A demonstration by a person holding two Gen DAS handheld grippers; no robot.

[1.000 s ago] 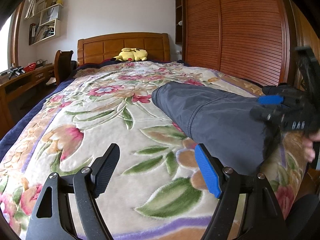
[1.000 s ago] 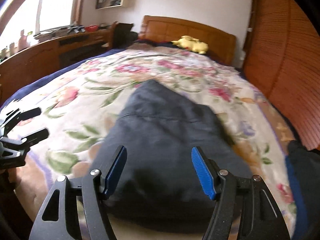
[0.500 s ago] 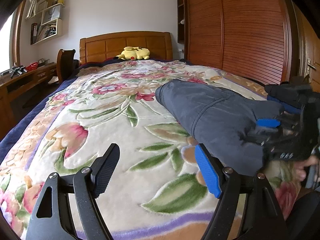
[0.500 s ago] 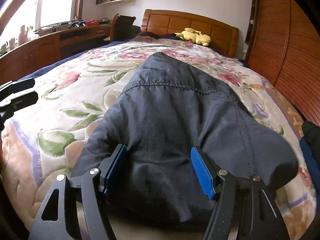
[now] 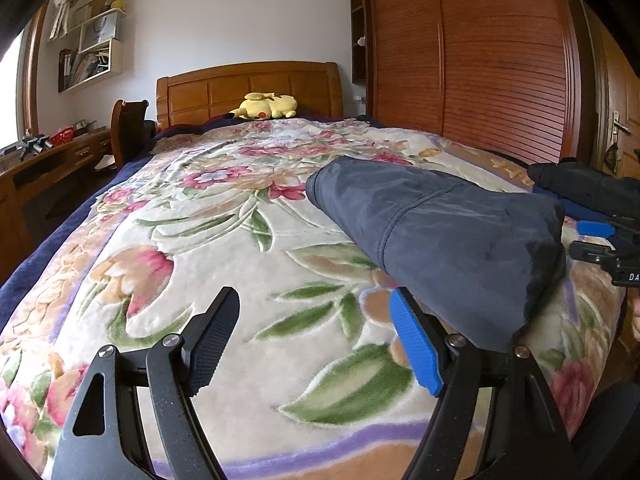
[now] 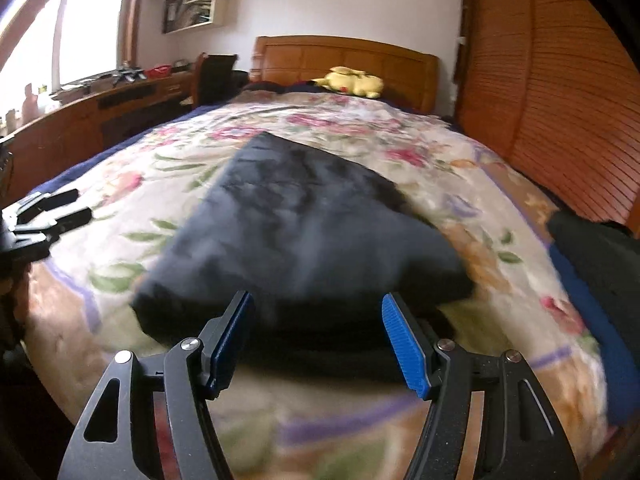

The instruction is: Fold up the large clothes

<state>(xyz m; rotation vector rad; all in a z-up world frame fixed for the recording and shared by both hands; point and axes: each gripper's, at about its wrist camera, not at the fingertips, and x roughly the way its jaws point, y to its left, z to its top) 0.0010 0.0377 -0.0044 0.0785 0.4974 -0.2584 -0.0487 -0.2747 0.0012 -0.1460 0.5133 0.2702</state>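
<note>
Both grippers, left gripper (image 5: 316,344) and right gripper (image 6: 316,340), gape empty near the folded garment (image 5: 440,232), seemingly finished, though blurred

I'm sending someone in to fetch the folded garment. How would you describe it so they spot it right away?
Look at the bed with the floral blanket. Near its foot end, toward the wardrobe side, lies the folded dark grey garment, a long flat bundle. Unlike the black and blue clothing pile at the bed's edge, it lies alone on the flowers.

I face a carved wooden headboard (image 5: 248,88) against a white wall (image 5: 224,12). A slatted wooden wardrobe (image 5: 472,56) stands right. Daylight floods the left window (image 6: 80,32).
</note>
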